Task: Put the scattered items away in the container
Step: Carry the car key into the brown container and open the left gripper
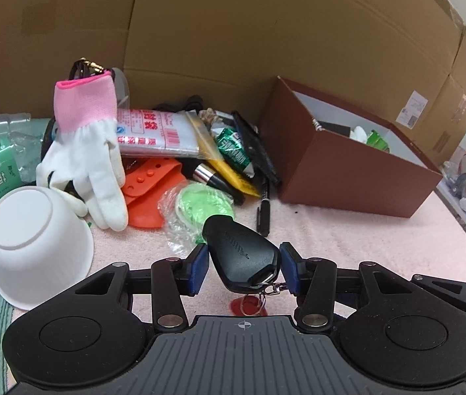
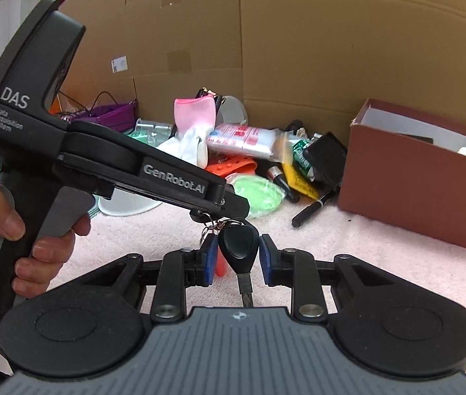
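A black car key fob [image 1: 239, 250] sits between the blue pads of my left gripper [image 1: 242, 263], which is shut on it. A key ring with a red tag [image 1: 249, 306] hangs under the fob. In the right wrist view, my right gripper [image 2: 236, 253] is shut on a smaller black key [image 2: 238, 245] from the same bunch, its metal blade pointing toward the camera. The left gripper [image 2: 233, 205] reaches in from the left just above it, held by a hand [image 2: 45, 250]. The open brown box [image 1: 348, 171] [image 2: 414, 181] stands to the right with several items inside.
The pile to the left of the box holds a pink and white glove [image 1: 84, 138], an upturned white bowl [image 1: 35, 243], an orange silicone piece [image 1: 149, 191], a bagged green item [image 1: 203, 204], a black marker [image 1: 264, 210] and a packet of bags [image 1: 157, 131]. Cardboard walls stand behind.
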`<action>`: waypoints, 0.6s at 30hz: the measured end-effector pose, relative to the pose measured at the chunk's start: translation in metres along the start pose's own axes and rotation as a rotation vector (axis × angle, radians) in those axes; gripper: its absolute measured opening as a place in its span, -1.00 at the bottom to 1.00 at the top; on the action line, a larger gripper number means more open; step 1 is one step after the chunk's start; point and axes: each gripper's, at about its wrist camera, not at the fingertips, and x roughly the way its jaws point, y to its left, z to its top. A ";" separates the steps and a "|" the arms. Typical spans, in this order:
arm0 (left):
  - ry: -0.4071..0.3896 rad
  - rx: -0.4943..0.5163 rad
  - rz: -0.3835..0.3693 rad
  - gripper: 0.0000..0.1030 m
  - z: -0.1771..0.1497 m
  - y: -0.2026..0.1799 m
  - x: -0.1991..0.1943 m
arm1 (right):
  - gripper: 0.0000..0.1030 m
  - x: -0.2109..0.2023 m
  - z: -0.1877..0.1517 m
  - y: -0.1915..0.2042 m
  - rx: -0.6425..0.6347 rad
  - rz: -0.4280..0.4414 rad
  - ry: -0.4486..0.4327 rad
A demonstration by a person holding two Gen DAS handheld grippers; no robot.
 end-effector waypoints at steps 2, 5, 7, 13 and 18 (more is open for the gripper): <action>-0.009 0.008 -0.017 -0.07 0.005 -0.006 -0.002 | -0.41 -0.005 0.003 -0.005 0.007 -0.005 -0.009; -0.019 0.022 -0.045 -0.07 0.013 -0.018 -0.003 | -0.41 -0.013 0.007 -0.013 0.011 -0.023 -0.032; -0.028 0.043 -0.065 -0.07 0.019 -0.029 -0.003 | -0.41 -0.020 0.011 -0.019 0.018 -0.041 -0.051; -0.053 0.103 -0.135 -0.07 0.045 -0.067 0.002 | -0.41 -0.036 0.020 -0.041 0.053 -0.096 -0.107; -0.063 0.146 -0.181 -0.07 0.067 -0.097 0.014 | -0.41 -0.048 0.029 -0.064 0.083 -0.143 -0.151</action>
